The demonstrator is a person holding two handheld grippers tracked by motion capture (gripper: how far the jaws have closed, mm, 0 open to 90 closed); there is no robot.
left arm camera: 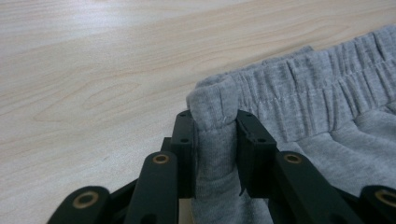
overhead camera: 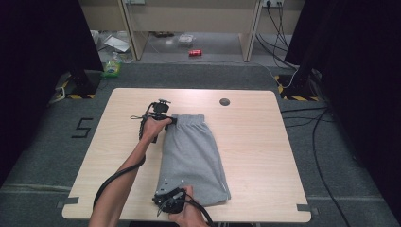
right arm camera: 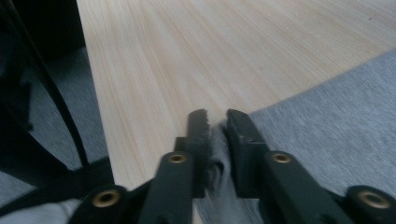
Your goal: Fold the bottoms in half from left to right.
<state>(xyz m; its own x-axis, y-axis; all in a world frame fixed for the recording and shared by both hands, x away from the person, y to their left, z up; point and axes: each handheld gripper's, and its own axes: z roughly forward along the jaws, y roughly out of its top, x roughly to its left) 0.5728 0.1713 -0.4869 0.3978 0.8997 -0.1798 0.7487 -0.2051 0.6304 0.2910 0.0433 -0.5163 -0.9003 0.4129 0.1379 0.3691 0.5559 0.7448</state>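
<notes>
While both my tongs grip the same long edge, the grey shorts [overhead camera: 191, 156] lie lengthwise away from me.

My left tongs [left arm camera: 215, 122] are clamped on the waistband corner at the far end, with a fold of cloth bunched between the jaws, and my right tongs [right arm camera: 215, 119] pinch the hem corner at the near edge of the table [overhead camera: 255, 137], the jaws a little slack around the cloth. Between these 2 holds runs the garment's long axis, waistband pointing to the far side, hem toward me. All the fabric lies to the right of both tongs, flat on the wood, so I judge that any fold or drag goes rightward across that axis. My right hand [overhead camera: 187, 210] is nearer to me.
</notes>
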